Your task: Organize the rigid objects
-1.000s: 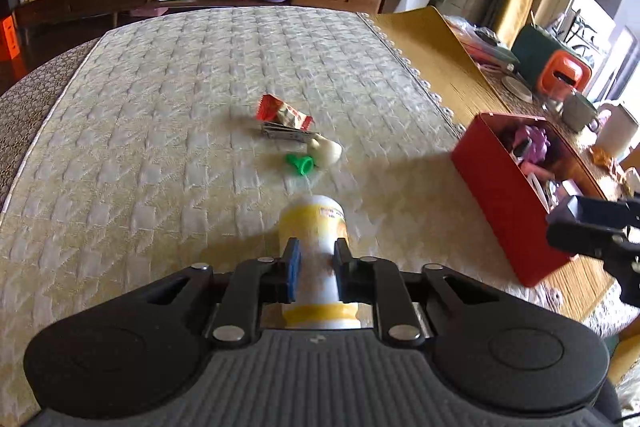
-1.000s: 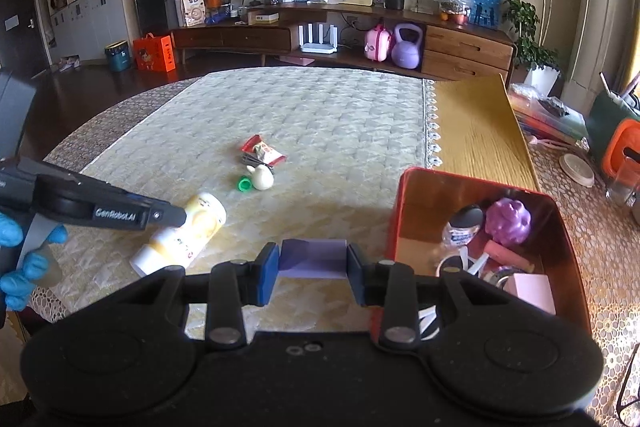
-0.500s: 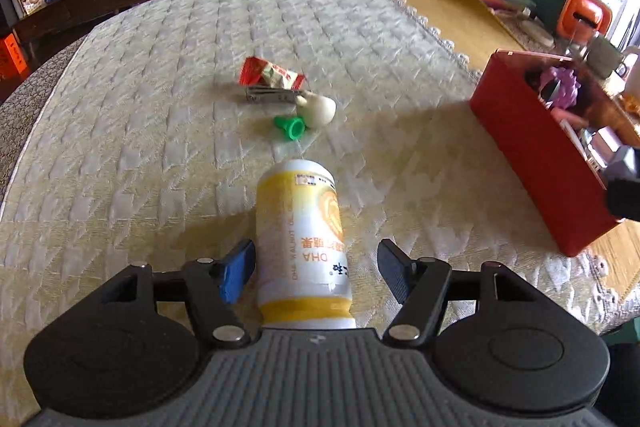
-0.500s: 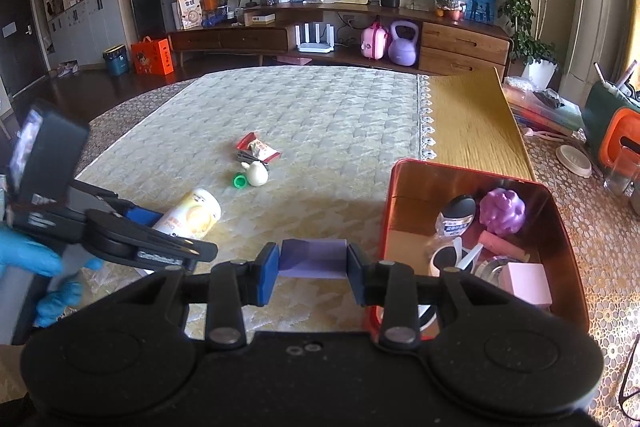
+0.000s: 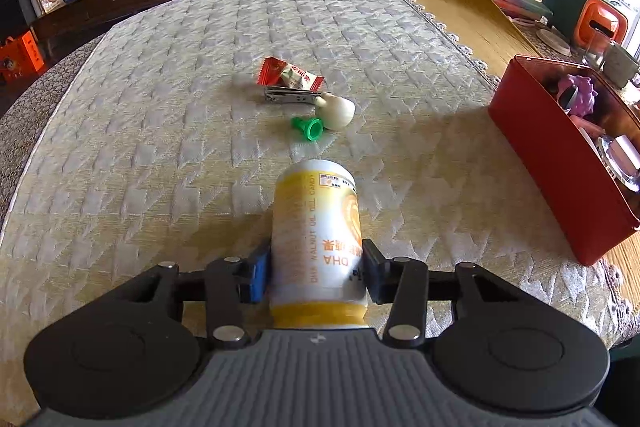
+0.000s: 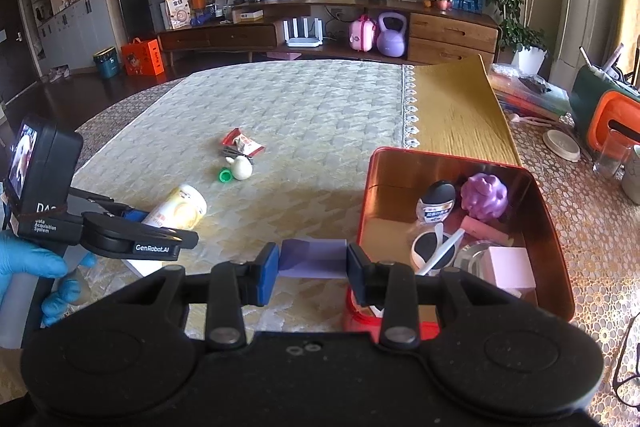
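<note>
Underneath, quilted cream tablecloth (image 5: 168, 155); left jaws around yellow bottle (image 5: 316, 239), right around purple block (image 6: 312, 258).

- One yellow-and-white bottle (image 5: 318, 239), lying on its side on the table (image 5: 160, 131).
- One red-and-white snack packet (image 5: 289, 75).
- One metal nail clipper (image 5: 291, 95).
- One cream pear-shaped piece (image 5: 336, 113).
- One green cap-like piece (image 5: 307, 127).
- One red box (image 6: 552, 227).
- One purple spiky ball (image 6: 484, 195) in the box.
- Two pink blocks in the box: a slim bar (image 6: 486, 230) and a pale cube (image 6: 510, 267).
- One lilac block (image 6: 313, 258).
- Two tongs: left (image 5: 316, 277), right (image 6: 313, 273).
- One purple kettlebell (image 6: 391, 35) on the far shelf.
</note>
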### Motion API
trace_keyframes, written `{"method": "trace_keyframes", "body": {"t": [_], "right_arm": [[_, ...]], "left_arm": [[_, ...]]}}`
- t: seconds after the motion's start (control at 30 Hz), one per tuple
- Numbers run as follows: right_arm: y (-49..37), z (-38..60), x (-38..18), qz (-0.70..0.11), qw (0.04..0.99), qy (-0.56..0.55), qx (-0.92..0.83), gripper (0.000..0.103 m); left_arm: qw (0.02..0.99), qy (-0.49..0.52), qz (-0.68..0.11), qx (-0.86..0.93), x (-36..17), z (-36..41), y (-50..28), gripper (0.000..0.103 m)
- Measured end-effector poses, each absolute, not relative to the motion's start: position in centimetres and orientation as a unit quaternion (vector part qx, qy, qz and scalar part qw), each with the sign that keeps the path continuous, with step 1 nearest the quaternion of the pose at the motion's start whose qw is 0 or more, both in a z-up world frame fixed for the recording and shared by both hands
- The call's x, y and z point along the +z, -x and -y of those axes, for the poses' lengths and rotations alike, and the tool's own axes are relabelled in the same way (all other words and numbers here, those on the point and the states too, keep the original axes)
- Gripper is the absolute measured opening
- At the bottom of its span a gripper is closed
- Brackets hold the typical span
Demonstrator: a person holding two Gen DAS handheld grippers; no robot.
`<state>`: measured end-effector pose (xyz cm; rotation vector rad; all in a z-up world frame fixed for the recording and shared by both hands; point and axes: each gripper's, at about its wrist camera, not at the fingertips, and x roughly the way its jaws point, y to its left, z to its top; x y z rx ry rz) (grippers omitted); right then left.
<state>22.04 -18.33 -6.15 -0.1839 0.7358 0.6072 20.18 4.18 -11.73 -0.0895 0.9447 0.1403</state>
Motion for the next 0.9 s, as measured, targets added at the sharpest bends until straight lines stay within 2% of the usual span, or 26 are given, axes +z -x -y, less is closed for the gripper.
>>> {"method": "trace_keyframes", "body": {"t": [0.9], "right_arm": [[-24.4, 25.0, -5.4, -0.339, 0.904, 0.072, 0.252, 0.036]], "left_arm": [[0.916, 0.074, -0.387, -0.075, -1.4, 4.2, -22.8, 0.045]]}}
